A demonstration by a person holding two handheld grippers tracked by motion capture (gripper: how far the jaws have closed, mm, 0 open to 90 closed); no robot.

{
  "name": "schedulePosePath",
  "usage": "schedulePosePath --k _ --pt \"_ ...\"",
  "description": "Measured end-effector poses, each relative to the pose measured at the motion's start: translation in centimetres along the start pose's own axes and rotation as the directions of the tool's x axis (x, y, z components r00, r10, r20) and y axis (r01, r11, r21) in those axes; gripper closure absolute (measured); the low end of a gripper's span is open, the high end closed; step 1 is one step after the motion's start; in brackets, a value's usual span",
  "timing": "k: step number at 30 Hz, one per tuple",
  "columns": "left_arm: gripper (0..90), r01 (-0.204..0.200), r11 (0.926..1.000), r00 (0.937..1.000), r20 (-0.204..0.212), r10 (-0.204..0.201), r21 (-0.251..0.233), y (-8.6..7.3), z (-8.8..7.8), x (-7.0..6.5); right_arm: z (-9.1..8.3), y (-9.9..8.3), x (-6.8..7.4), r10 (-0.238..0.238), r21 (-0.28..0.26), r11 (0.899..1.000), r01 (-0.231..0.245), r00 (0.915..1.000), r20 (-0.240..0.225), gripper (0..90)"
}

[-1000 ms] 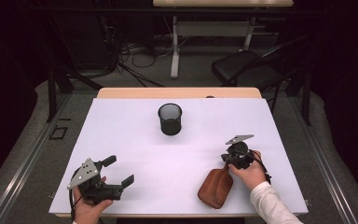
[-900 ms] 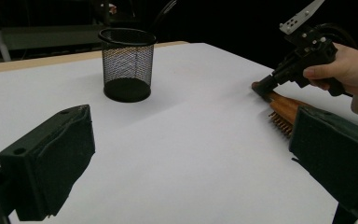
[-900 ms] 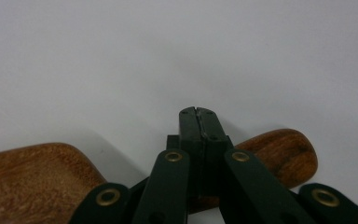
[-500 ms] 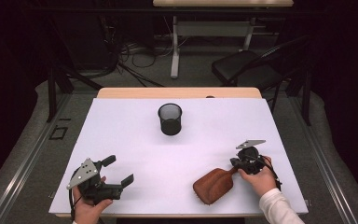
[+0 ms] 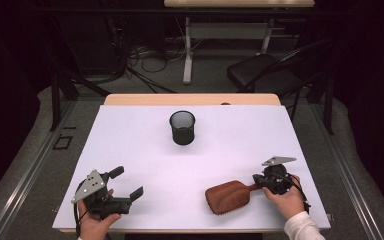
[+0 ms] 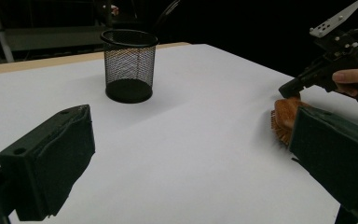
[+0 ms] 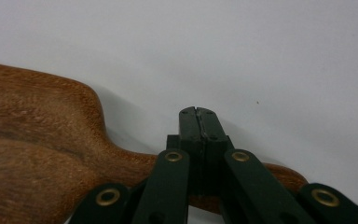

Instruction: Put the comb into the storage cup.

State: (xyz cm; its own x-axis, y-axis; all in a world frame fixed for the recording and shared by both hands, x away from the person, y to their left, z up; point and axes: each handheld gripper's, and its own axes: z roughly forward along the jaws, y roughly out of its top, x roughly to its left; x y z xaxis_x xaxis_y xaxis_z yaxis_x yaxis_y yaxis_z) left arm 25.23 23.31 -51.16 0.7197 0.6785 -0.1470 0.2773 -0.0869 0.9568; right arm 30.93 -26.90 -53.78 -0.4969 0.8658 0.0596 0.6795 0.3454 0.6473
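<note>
Since the earlier frame, right gripper [image 5: 258, 180] has swung outward to the table's right near side, its jaws pressed together over the handle of the wooden hairbrush [image 5: 228, 197], which now lies flat, head pointing left. Left gripper [image 5: 126, 183] rests at the near left corner with jaws spread wide and empty. Beyond both, a black mesh cup [image 5: 182, 127] stands upright at mid-table on the white table [image 5: 130, 140].
</note>
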Motion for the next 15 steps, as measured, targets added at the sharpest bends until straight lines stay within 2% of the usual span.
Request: schedulePosePath --k 15 --pt "0.4 -0.003 1.0 1.0 0.0 0.003 0.005 0.0 0.0 0.0 -1.5 -1.7 0.0 0.022 -0.011 1.0 -0.022 0.9997 -0.01 90.0"
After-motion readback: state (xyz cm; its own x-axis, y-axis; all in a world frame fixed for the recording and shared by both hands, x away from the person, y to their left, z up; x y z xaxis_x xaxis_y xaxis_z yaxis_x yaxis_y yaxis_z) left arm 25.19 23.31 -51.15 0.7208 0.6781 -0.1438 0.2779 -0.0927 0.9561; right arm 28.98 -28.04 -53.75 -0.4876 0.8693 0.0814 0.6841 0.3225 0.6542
